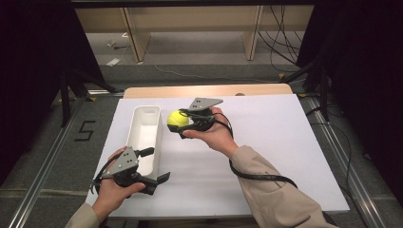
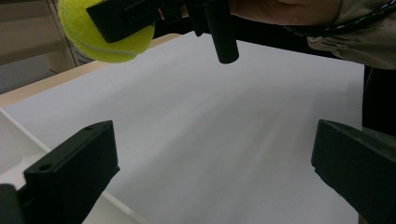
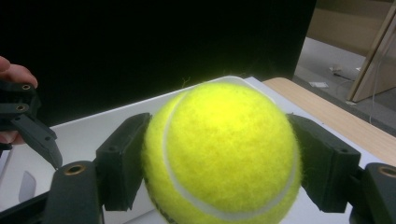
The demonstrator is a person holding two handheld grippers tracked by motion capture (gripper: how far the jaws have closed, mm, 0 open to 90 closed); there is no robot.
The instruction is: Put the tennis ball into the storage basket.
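A yellow-green tennis ball [image 1: 176,118] is held off the table, just right of a long white bin [image 1: 141,137]. My right gripper [image 1: 183,122] is shut on it. In the right gripper view both black jaws press the ball's [image 3: 222,154] sides, with the bin's pale rim [image 3: 88,133] below. My left gripper [image 1: 157,164] stands open at the near end of the bin, one jaw over its rim. In the left gripper view the jaws are wide apart over white table, and the held ball [image 2: 100,39] hangs at the upper left.
The white tabletop [image 1: 266,142] stretches right of the bin, with a strip of wood [image 1: 204,90] along its far edge. Dark stands and cables [image 1: 313,71] flank the table on the floor. A cable [image 1: 256,175] trails from the right gripper along the sleeve.
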